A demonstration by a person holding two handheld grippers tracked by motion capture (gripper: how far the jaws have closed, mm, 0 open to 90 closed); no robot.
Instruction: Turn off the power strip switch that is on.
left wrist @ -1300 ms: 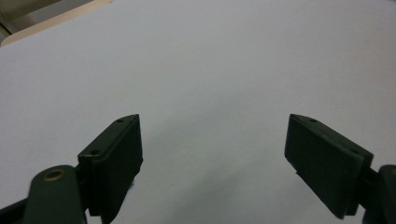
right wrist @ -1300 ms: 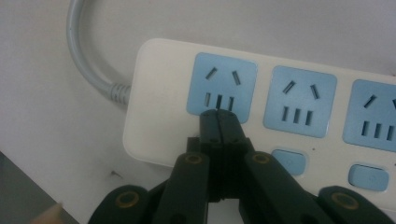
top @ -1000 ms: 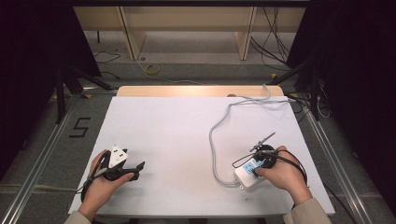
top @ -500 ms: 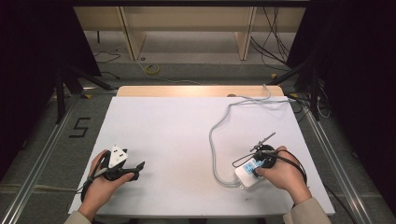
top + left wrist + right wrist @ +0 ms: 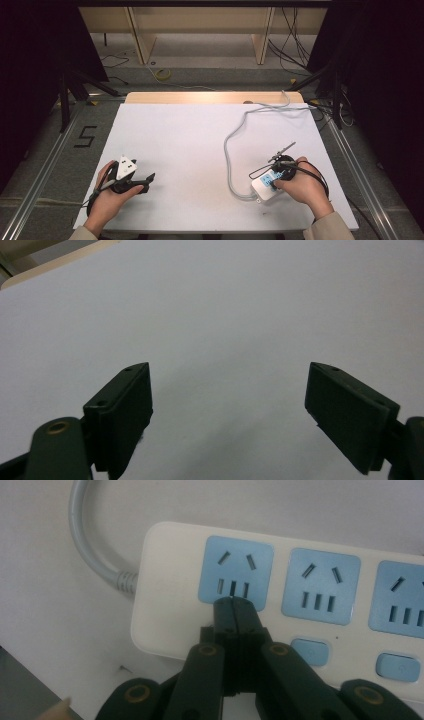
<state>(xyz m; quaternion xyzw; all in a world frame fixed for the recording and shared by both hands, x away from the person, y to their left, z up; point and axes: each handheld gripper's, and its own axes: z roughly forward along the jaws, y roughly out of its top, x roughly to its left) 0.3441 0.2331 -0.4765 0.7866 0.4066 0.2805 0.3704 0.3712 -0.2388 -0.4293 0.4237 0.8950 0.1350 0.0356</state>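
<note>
Nothing has moved visibly since the earlier frame: both hands and both tools lie where they were.

From the high view, the white rectangular plastic power strip with blue sockets [image 5: 267, 183] lies on the white worktop [image 5: 200, 140], near its front right side, and its grey round cable [image 5: 235, 145] runs in a long loop to the far edge. The right gripper [image 5: 278, 175] rests over the strip, held by the right hand [image 5: 300, 186]. The left gripper [image 5: 148, 179] lies well apart, at the front left, in the left hand [image 5: 107, 196], with nothing near it.

The left gripper view shows its two black fingers [image 5: 120, 412] wide apart over bare worktop, holding nothing.

The right gripper view shows the black fingers [image 5: 235, 611] pressed fully together, with nothing between them. Their joined tip touches, or almost touches, the lower edge of the first blue socket [image 5: 236, 575], the one next to the cable entry. A small blue switch button [image 5: 310, 651] sits just beside the tip, lower on the strip.

I judge that the step is pressing on the strip with the closed tip. To do it well, the tip should sit squarely on its target, not on the socket holes, and push straight down. The strip is light and may slide, so the pressure should be gentle; the free left gripper could steady the far end.
</note>
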